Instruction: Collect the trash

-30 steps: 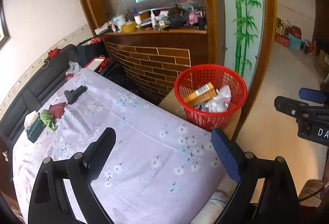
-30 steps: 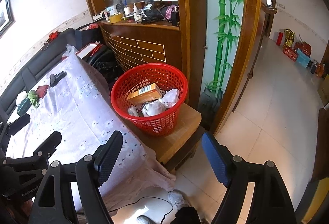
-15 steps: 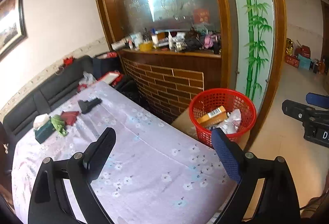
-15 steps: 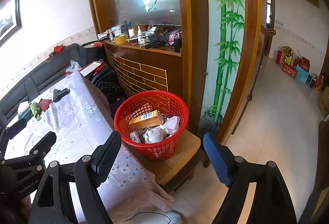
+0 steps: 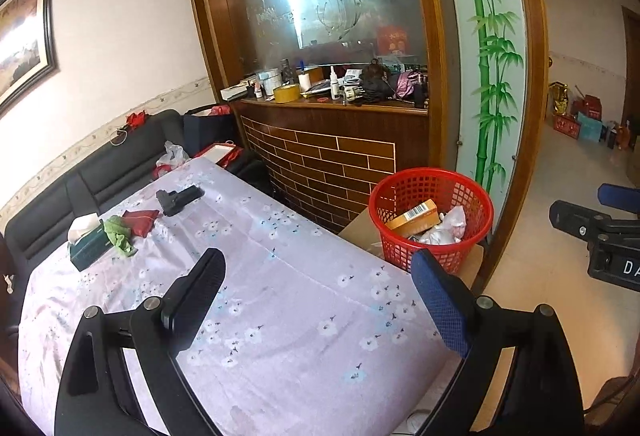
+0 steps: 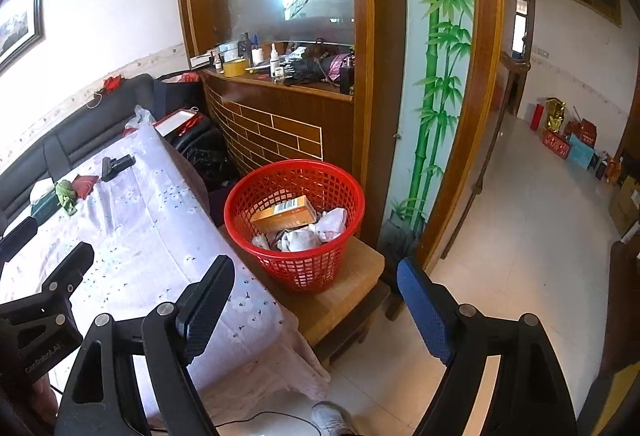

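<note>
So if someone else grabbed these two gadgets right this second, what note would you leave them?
Left hand-held gripper: open, holding nothing, above the flowered tablecloth.
Right hand-held gripper: open, holding nothing, near the red basket.
Done: the basket, on a low wooden stand, already holds an orange box and crumpled white wrappers.
Left: a green rag, a red pouch, a tissue box and a black item lie at the table's far end. Which are trash is your call.
</note>
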A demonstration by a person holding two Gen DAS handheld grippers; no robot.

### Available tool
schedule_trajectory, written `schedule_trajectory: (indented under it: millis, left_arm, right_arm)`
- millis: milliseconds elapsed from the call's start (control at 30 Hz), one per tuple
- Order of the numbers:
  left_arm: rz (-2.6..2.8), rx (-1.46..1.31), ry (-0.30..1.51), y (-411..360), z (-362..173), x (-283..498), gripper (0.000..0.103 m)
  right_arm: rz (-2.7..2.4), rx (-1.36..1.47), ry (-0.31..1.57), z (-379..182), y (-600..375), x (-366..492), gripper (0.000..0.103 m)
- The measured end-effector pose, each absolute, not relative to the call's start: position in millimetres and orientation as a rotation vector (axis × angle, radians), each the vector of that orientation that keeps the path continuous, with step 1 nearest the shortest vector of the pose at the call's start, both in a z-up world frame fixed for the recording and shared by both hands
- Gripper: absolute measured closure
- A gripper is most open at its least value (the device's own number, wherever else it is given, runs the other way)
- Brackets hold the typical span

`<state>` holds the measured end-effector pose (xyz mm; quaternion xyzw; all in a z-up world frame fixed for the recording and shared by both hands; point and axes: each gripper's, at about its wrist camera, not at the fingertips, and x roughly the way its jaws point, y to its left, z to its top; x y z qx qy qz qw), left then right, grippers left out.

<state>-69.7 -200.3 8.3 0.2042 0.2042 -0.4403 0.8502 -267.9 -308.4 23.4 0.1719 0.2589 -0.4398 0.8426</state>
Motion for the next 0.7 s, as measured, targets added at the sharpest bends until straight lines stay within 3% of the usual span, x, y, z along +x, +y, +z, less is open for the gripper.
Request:
schedule_trajectory:
  millis: [700]
  left_arm:
    - [-0.933, 0.457, 0.426, -200, 13, -77, 0.01]
  right_arm:
    - [-0.937, 0.313, 0.484, 34, -293, -277, 0.015]
